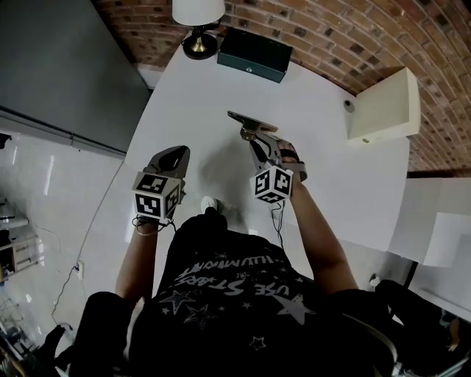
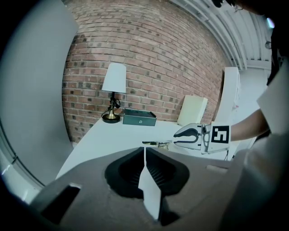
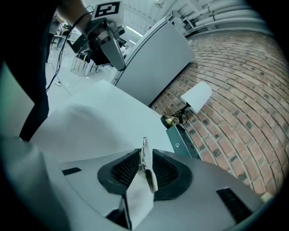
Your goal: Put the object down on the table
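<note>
The object (image 1: 250,120) is a thin flat metal piece with a brass-coloured part. It juts from my right gripper (image 1: 254,140) over the middle of the white table (image 1: 331,177). In the right gripper view it stands edge-on (image 3: 144,151) between the jaws of the right gripper (image 3: 144,157), with a narrow gap at the pads, so the gripper is open around it. Whether it rests on the tabletop I cannot tell. From the left gripper view the object (image 2: 156,143) looks level and low. My left gripper (image 1: 175,153) hovers near the table's front left, shut and empty (image 2: 145,155).
At the table's far end stand a lamp (image 1: 199,15) with a brass foot and a dark green box (image 1: 255,53). A cream box (image 1: 383,107) sits at the right edge with a small grey knob (image 1: 349,105) beside it. Brick wall behind; grey panel (image 1: 59,66) to the left.
</note>
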Available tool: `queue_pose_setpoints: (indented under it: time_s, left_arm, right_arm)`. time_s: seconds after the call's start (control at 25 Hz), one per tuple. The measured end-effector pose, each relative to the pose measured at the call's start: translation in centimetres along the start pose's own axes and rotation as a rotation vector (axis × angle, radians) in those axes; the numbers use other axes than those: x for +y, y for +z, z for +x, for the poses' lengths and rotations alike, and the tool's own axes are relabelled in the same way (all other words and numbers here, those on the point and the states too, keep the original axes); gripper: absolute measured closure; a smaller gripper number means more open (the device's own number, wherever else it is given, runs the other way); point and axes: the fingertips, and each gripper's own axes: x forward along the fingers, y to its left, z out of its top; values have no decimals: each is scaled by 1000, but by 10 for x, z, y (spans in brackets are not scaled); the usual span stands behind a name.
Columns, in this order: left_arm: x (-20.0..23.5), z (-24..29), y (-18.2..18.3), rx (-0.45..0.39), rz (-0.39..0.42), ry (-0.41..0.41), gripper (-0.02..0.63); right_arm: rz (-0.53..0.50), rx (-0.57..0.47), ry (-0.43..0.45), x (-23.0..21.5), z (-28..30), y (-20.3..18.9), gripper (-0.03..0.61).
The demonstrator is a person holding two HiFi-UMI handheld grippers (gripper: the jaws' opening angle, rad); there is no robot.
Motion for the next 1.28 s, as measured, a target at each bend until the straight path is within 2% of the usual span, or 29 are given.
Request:
queue_pose_setpoints:
  time_s: [0.08, 0.2, 0.4, 0.72, 1.0, 1.28]
  left_arm:
    - [-9, -6, 1, -13, 6, 10, 586]
    - [-24, -15, 2, -34, 7, 25, 586]
    - [-55, -30, -1, -64, 5, 45, 586]
    - [-110, -56, -13, -102, 0, 80, 586]
    - [-156, -81, -38, -119, -16, 112, 586]
    - [-196, -105, -71, -110, -53, 150, 586]
  right_arm:
    - [46, -25, -27, -10, -12, 5, 500]
    - [111, -60, -46, -21, -32, 10, 571]
    - [150, -109, -11, -21, -67, 19, 575]
    - [210, -149, -47, -18, -126, 7, 576]
    - [309, -186, -42, -2, -172, -8, 577]
    - [313, -214, -7, 22, -210, -17, 577]
